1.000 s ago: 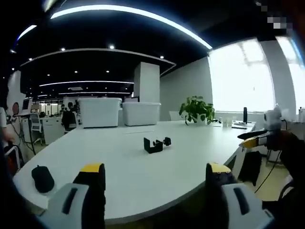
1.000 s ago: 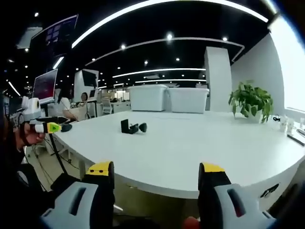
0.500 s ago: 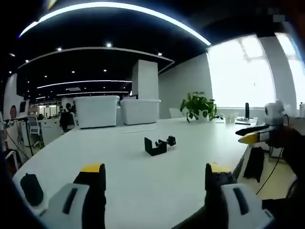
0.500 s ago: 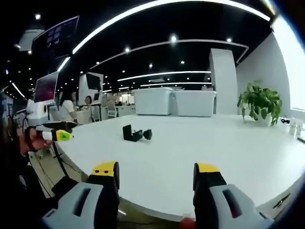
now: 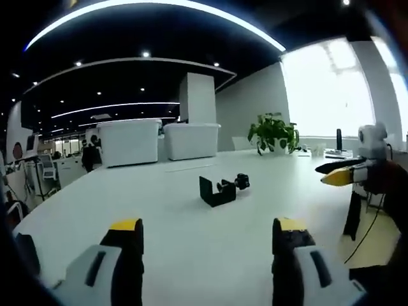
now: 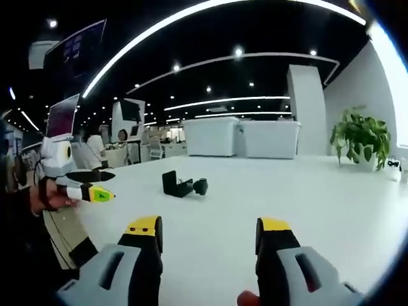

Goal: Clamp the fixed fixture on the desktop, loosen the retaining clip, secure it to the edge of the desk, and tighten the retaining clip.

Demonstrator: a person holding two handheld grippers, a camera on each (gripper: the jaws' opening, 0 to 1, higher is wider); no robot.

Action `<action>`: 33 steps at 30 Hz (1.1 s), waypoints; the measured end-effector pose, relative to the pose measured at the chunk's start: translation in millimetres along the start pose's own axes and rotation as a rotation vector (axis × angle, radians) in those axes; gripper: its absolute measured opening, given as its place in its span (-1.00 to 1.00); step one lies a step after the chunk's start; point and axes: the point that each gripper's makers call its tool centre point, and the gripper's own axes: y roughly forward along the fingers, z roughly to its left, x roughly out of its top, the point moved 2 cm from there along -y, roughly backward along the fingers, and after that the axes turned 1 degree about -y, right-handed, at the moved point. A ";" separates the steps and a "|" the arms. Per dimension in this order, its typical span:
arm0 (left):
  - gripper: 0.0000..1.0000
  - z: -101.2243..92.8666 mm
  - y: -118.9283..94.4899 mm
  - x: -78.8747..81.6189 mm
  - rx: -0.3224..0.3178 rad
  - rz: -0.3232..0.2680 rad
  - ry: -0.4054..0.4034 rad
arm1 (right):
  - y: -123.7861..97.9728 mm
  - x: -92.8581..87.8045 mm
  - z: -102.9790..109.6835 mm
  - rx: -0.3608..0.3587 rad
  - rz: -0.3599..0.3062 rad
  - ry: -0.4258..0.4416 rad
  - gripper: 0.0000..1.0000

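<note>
Left gripper view: fixture [image 5: 222, 189] lay untouched mid-bench [image 5: 191, 242]; both hand-held grippers [image 5: 207, 236] [image 6: 207, 233] gaped empty; every step remained.

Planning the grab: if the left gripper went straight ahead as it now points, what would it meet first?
Probably the black clamp fixture on the white table, ahead between the open left gripper jaws, slightly right of centre. Nothing lies between; depth is uncertain.

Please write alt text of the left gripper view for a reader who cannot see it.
A small black clamp fixture sits on a large white table, ahead of the open left gripper with yellow-tipped jaws. The right gripper enters from the right; white bins and a potted plant stand behind.
</note>
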 end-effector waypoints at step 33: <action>0.51 6.3 77.2 0.3 -0.009 0.031 -0.020 | 89.6 7.6 -8.9 0.036 -0.043 -0.059 0.16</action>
